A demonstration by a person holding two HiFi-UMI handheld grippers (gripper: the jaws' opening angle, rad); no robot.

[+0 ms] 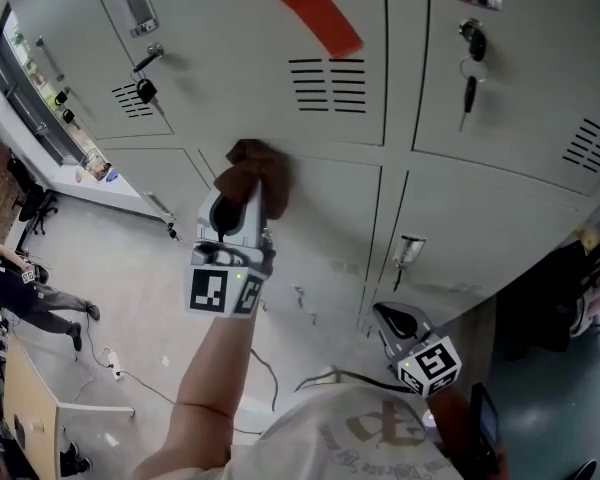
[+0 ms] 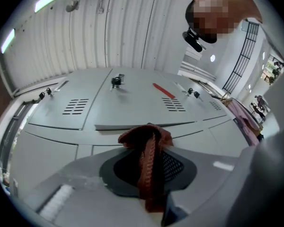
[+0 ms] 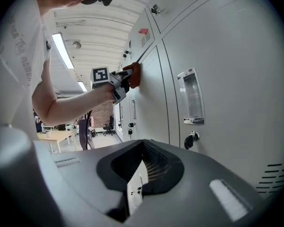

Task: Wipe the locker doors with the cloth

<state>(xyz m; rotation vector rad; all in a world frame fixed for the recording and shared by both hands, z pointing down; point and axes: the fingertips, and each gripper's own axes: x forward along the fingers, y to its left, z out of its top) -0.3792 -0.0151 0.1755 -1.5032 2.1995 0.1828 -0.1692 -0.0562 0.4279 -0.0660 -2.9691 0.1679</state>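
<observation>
Our left gripper [image 1: 238, 206], at the middle of the head view, pinches the reddish-brown cloth [image 1: 258, 171] between its jaws and presses it against the grey locker doors [image 1: 230, 68], on the seam just below the upper door's vent slots [image 1: 327, 85]. Our right gripper [image 1: 395, 320], at the lower right, holds nothing, its jaws a narrow slit apart
</observation>
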